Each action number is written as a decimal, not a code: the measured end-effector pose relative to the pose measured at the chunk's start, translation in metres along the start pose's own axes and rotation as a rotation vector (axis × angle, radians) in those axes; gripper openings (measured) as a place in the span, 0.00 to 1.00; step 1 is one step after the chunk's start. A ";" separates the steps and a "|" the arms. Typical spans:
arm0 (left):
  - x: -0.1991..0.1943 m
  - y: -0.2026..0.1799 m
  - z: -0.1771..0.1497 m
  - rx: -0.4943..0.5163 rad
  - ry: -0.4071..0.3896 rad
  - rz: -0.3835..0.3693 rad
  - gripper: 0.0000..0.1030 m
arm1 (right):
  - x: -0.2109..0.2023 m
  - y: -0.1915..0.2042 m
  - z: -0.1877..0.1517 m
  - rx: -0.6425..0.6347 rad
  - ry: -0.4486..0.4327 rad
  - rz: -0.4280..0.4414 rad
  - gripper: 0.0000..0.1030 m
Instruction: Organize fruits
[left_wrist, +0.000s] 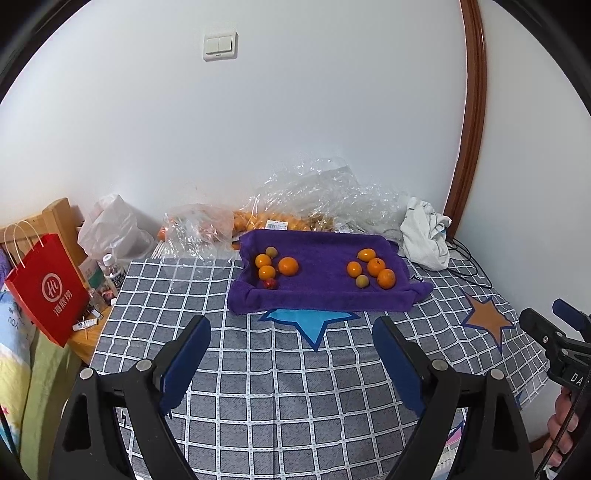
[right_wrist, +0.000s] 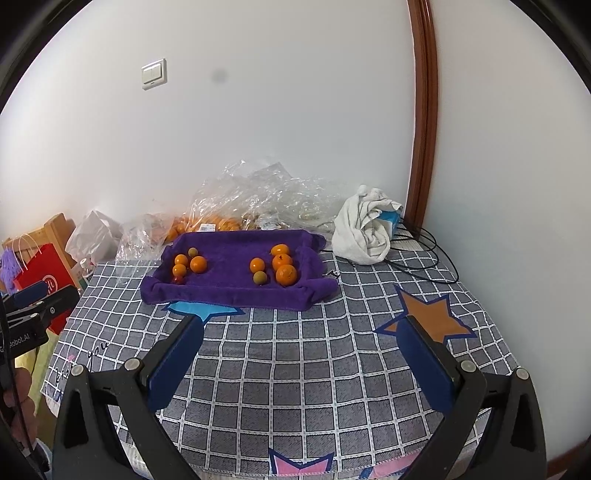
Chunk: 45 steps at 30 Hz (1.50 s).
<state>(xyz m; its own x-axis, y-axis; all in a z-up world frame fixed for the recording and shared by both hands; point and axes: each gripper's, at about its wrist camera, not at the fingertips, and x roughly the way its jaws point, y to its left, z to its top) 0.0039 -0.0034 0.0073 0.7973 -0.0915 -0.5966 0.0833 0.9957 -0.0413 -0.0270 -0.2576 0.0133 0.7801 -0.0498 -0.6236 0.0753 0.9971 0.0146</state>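
A worktop covered with a grey cloth of white checks and coloured stars (left_wrist: 258, 369) carries, toward the far wall, a purple towel with rolled-up edges (left_wrist: 321, 291), its long axis running left to right. On the towel sit two groups of small orange and greenish round fruits, a left cluster (left_wrist: 275, 267) and a right cluster (left_wrist: 371, 271), well apart. Only the left wrist view shows the whole red paper bag with a white round logo (left_wrist: 48, 291); its writing is unreadable. Only the right wrist view shows handwritten "you" (right_wrist: 96, 352) on the cloth. The left gripper (left_wrist: 291, 328) and right gripper (right_wrist: 303, 328) hang over the cloth, jaws wide apart and empty.
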 end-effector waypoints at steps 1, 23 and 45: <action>-0.001 0.000 0.000 -0.001 -0.003 0.005 0.86 | 0.000 0.000 0.000 -0.001 0.000 -0.002 0.99; -0.002 0.002 0.000 0.003 -0.004 0.016 0.86 | 0.005 0.002 -0.002 0.007 0.011 0.001 0.99; -0.003 0.006 -0.001 -0.001 -0.008 0.006 0.86 | 0.003 0.004 -0.002 0.001 0.007 0.007 0.99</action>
<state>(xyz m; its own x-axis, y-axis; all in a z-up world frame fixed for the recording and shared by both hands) 0.0017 0.0029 0.0080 0.8025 -0.0852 -0.5906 0.0776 0.9962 -0.0383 -0.0261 -0.2534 0.0098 0.7765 -0.0427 -0.6287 0.0708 0.9973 0.0197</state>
